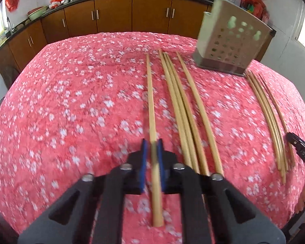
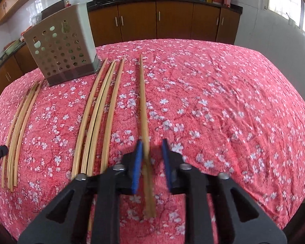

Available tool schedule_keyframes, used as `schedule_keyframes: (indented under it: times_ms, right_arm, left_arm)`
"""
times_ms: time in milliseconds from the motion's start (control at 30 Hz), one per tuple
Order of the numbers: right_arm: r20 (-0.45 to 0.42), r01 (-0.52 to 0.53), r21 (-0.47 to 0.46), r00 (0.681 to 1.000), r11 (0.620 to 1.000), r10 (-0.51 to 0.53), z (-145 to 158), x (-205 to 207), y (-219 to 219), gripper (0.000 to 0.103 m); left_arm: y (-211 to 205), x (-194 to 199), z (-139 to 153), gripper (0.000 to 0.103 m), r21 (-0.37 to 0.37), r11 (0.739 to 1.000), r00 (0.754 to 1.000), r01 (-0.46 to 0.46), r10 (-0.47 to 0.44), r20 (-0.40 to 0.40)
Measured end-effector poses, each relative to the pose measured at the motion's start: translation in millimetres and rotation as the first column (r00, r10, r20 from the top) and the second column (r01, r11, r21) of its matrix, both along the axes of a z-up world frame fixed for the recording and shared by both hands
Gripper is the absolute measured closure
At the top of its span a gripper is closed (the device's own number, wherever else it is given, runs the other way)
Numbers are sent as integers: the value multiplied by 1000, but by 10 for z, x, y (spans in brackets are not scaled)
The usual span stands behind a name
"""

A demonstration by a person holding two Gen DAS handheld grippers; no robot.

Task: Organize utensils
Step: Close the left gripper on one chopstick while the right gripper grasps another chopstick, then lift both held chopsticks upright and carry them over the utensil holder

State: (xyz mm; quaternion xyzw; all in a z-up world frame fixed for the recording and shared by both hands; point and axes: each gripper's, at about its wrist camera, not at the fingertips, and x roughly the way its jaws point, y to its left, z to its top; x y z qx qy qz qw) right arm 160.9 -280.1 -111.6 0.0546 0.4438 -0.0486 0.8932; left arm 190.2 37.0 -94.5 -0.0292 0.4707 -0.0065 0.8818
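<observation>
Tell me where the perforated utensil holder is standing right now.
The utensil holder stands upright at the far side of the pink floral tablecloth, upper right in the left wrist view and upper left in the right wrist view, just beyond the far tips of the chopsticks.

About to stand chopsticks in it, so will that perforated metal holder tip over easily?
Possibly. The holder is tall, thin-walled and full of holes, so probably light. It sits on soft wrinkled cloth, so a sideways knock might rock it.

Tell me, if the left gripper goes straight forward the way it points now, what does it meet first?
Probably nothing but the chopstick already between the left gripper jaws. Beyond its tip lies bare tablecloth; the utensil holder stands off to the right.
</observation>
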Motion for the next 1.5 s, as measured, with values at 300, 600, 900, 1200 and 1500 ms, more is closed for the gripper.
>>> schedule_keyframes:
  times_ms: [300,600,900,1200,1500]
  right_arm:
    - [38,61,23,997,998,-61,-40,325,-234,95]
    - [39,49,25,998,998,-50,-14,264,-228,95]
    - [119,42,32,992,999,-45,225,106,-257,95]
    - [288,67,43,955,997,-76,661,-76,-421,95]
    - [450,69,37,890,997,-78,1140,-73,-450,95]
  left_arm:
    - [225,472,-12,95,9,1000,998,-28,28,48]
    - [276,301,-20,94,-45,999,998,-13,16,66]
    - [283,209,44,95,-10,1000,997,-8,9,74]
    - [380,-39,670,95,-28,999,969,-22,29,245]
    - [489,-88,1390,95,-69,996,898,-50,75,433]
